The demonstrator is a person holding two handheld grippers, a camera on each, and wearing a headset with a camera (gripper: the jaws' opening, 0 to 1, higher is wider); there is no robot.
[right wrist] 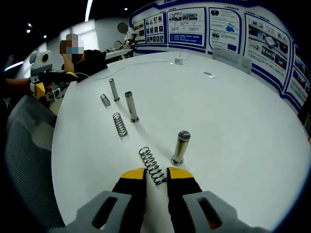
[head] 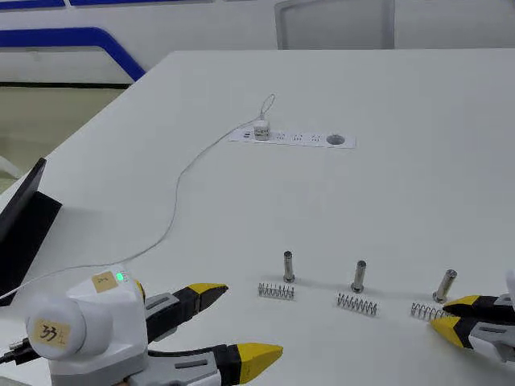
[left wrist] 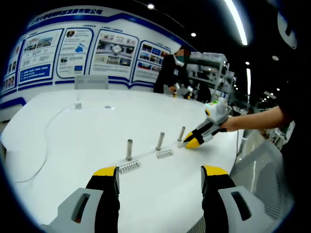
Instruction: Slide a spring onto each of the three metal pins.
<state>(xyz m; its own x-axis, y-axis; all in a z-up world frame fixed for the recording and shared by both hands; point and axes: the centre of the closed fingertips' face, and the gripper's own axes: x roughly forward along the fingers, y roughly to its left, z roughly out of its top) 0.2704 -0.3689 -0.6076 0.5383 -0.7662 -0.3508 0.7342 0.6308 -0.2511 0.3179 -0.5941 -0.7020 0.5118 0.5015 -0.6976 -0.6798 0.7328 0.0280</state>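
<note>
Nearest, the left hand-held gripper (head: 237, 322) hangs over the bench (head: 338, 209) with its jaws spread wide, holding nothing. The right hand-held gripper (head: 452, 315) has its jaws drawn narrow, tips either side of the end of the right spring (head: 425, 310) — whether they pinch it I cannot tell. The middle spring (head: 356, 304) and left spring (head: 276, 291) lie flat, each just before one of three upright pins (head: 359, 276). Farther off — a power strip (head: 294, 137) and its cable (head: 173, 209).
</note>
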